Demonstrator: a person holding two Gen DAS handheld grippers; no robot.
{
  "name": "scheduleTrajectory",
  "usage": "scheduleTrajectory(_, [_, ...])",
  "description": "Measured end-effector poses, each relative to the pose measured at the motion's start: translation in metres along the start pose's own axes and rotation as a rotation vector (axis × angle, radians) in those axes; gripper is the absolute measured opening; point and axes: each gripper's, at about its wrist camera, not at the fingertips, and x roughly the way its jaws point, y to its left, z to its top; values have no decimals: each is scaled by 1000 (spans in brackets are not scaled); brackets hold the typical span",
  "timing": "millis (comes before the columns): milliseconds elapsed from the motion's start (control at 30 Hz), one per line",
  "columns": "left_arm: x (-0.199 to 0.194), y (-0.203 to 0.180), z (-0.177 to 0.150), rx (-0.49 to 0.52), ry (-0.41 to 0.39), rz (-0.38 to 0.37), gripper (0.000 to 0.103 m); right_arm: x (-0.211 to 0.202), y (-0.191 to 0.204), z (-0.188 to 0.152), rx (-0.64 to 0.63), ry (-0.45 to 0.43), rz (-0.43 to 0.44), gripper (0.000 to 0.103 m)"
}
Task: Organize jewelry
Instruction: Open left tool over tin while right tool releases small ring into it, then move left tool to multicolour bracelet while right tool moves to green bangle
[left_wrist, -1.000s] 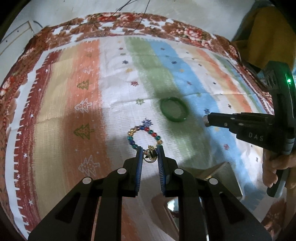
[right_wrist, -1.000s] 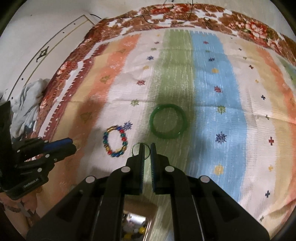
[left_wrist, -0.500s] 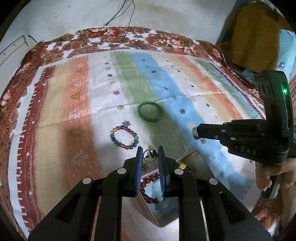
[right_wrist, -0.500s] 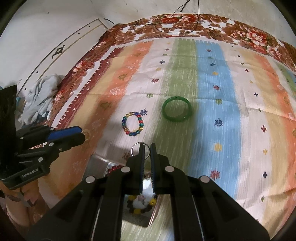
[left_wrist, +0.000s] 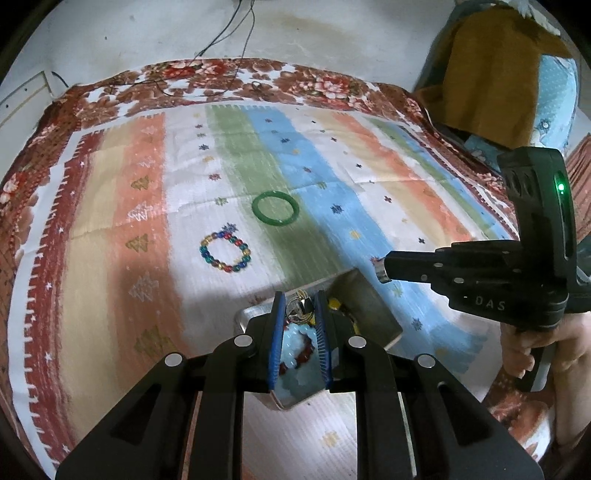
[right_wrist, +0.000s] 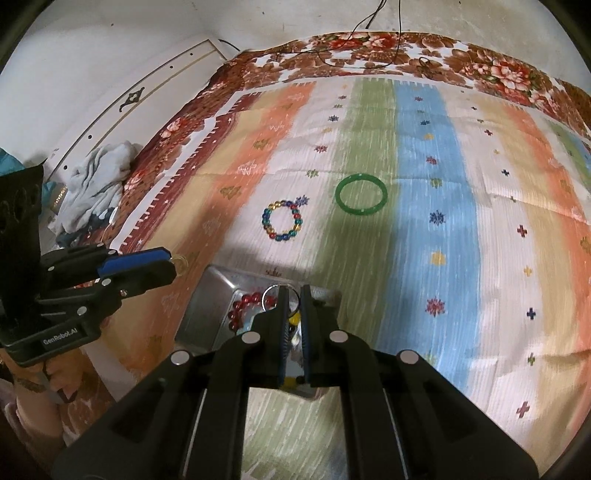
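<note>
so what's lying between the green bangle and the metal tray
Only bare striped cloth lies between the green bangle and metal tray in the right wrist view; the beaded bracelet sits off left.

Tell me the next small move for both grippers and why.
Probably open both over the metal tray. The left gripper pinches a small gold trinket, the right gripper a thin silver ring, and both already hang above the tray holding a red bead bracelet.
</note>
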Motion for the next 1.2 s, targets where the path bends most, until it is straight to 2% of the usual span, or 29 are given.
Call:
scheduleTrajectory(200, [0,-10,-15,5,10,-27,16,-4,10,-19,0,10,48,7])
scheduleTrajectory(400, [0,-12,-18,-4,20,-56,16,-2,12,-21,5,19,59,8])
scheduleTrajectory(467, [2,-10,-18,-14,19,-46,19,1,10,-20,20,31,61,22])
scheduleTrajectory(500, [3,-9,-18,-22,23,-42,20,2,8,-20,24,31,57,35])
scheduleTrajectory(533, [4,-8,-17,-26,26,-38,22,2,7,-20,26,31,50,39])
scheduleTrajectory(767, [4,0,-15,-49,24,-40,26,3,1,-18,39,27,34,41])
scheduleTrajectory(933, [10,13,-10,-76,31,2,32,6,-2,-14,50,21,16,47])
scheduleTrajectory(1200, [19,34,5,-107,42,55,33,13,-15,4,87,11,-2,47])
